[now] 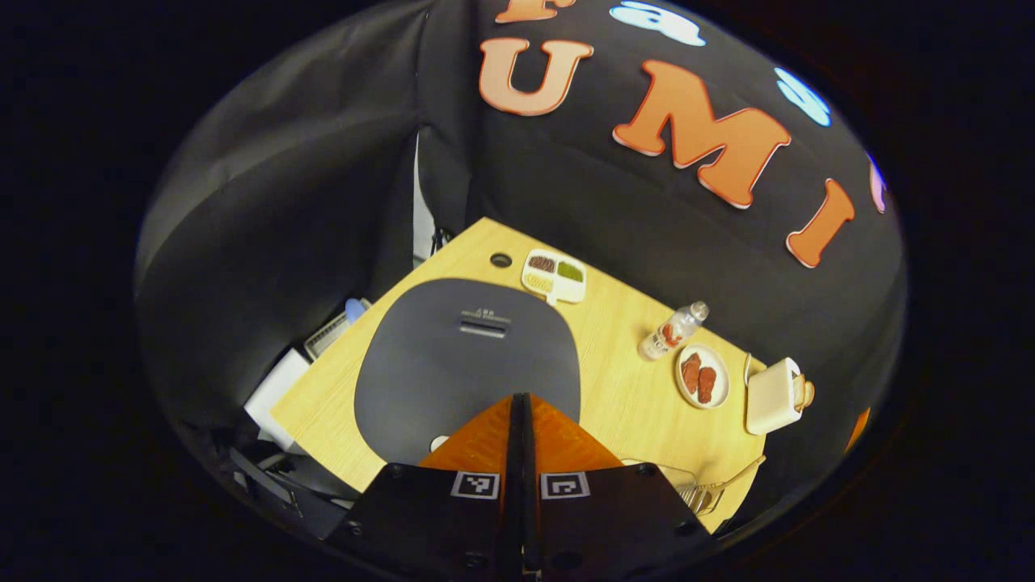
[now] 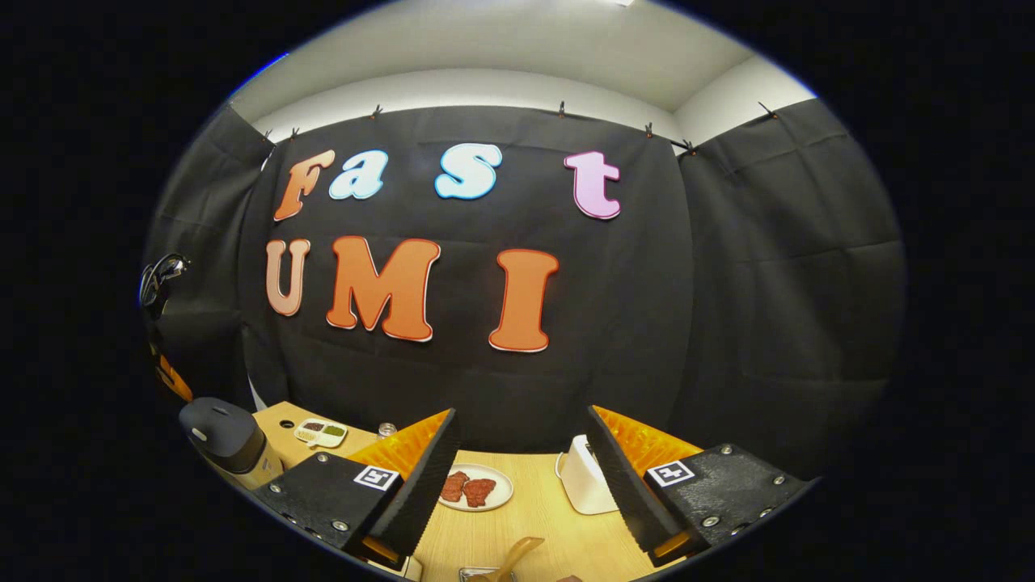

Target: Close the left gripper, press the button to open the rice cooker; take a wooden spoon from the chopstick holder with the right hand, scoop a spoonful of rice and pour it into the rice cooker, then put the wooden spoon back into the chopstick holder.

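My left gripper (image 1: 521,400) is shut, with nothing between its fingers, and hovers over the front of the closed grey lid of the rice cooker (image 1: 465,356). A small pale spot (image 1: 438,442) shows at the lid's front edge, just left of the fingers. In the right gripper view the rice cooker (image 2: 222,436) stands at the far left. My right gripper (image 2: 521,414) is open and empty above the table. Below it, a wooden spoon (image 2: 517,554) rises from a holder at the bottom edge. The wire chopstick holder (image 1: 699,489) stands near the table's front right.
On the wooden table (image 1: 623,388) lie a divided dish of grains (image 1: 554,275), a small bottle (image 1: 673,330), a plate with red pieces (image 1: 702,376) and a white box-shaped container (image 1: 772,396). The plate (image 2: 475,487) and white container (image 2: 584,485) sit between my right fingers.
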